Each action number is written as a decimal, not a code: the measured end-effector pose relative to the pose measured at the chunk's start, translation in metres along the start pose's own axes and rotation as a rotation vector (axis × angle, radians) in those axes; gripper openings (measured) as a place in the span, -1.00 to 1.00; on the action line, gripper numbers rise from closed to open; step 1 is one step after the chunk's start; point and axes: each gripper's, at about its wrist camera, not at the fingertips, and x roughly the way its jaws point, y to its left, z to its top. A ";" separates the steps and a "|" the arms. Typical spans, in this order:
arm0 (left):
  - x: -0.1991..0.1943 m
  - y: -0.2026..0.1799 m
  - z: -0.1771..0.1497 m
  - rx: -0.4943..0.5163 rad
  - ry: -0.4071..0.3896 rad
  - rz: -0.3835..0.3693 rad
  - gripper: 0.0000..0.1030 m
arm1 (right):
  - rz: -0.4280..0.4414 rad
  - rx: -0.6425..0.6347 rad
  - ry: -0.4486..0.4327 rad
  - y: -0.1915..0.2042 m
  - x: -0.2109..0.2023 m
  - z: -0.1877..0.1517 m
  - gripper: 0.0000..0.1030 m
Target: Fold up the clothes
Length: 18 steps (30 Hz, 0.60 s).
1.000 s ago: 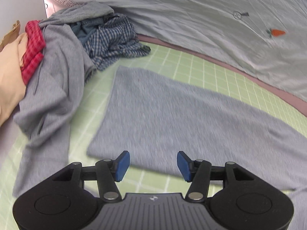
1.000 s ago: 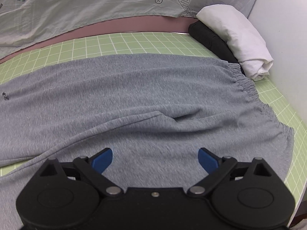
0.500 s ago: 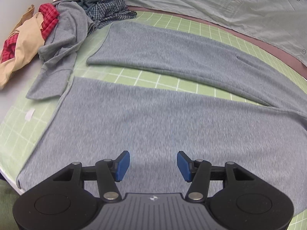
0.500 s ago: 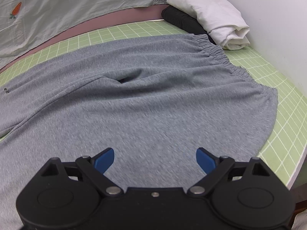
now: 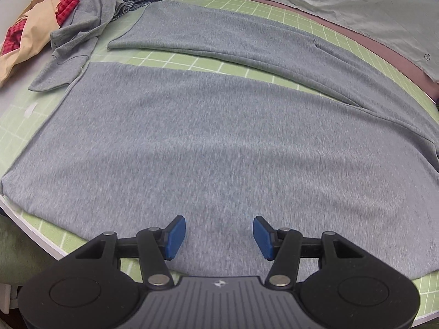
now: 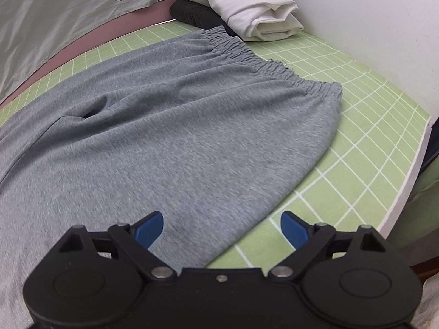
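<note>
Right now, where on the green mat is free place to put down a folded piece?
Free: the green mat between the grey trousers' waistband and the white wall, and the thin strip between the two trouser legs. Crowded: the unfolded pile at the far left, and the folded white cloth at the far right.

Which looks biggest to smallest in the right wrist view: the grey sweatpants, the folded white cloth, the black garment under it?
1. Grey sweatpants, clearly largest.
2. Folded white cloth.
3. Black garment, mostly hidden, so unsure.
</note>
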 end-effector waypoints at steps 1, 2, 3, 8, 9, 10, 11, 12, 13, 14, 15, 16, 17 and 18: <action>0.000 0.001 -0.001 -0.009 0.002 -0.005 0.08 | 0.006 0.011 0.007 -0.004 0.001 0.000 0.81; 0.000 0.002 -0.002 -0.018 0.003 -0.010 0.08 | 0.017 0.017 0.010 -0.005 0.002 0.000 0.78; -0.001 0.003 -0.003 -0.027 0.005 -0.015 0.08 | 0.030 0.021 0.012 -0.006 0.002 -0.001 0.69; -0.002 0.007 -0.007 -0.072 0.013 -0.039 0.08 | 0.104 0.063 0.004 -0.003 -0.001 -0.004 0.32; -0.002 0.008 -0.008 -0.081 0.014 -0.044 0.08 | 0.121 0.079 0.005 -0.003 -0.002 -0.004 0.17; -0.002 0.009 -0.009 -0.090 0.016 -0.049 0.08 | 0.139 0.097 0.007 -0.003 -0.003 -0.003 0.10; -0.002 0.010 -0.010 -0.099 0.017 -0.054 0.09 | 0.160 0.128 0.011 -0.005 -0.004 -0.004 -0.08; -0.003 0.010 -0.010 -0.108 0.019 -0.059 0.08 | 0.183 0.164 0.015 -0.007 -0.004 -0.004 -0.18; -0.003 0.015 -0.010 -0.132 0.022 -0.070 0.09 | 0.206 0.199 0.020 -0.009 -0.004 -0.004 -0.24; -0.003 0.023 -0.009 -0.174 0.028 -0.088 0.08 | 0.231 0.239 0.028 -0.013 -0.004 -0.006 -0.40; -0.003 0.031 -0.008 -0.212 0.034 -0.107 0.08 | 0.255 0.291 0.039 -0.017 -0.003 -0.007 -0.53; -0.003 0.040 -0.007 -0.251 0.043 -0.128 0.08 | 0.279 0.351 0.048 -0.021 -0.002 -0.010 -0.57; -0.003 0.048 -0.006 -0.283 0.052 -0.147 0.08 | 0.302 0.413 0.056 -0.025 -0.001 -0.013 -0.63; -0.003 0.054 -0.006 -0.304 0.058 -0.160 0.08 | 0.324 0.475 0.065 -0.030 0.000 -0.016 -0.65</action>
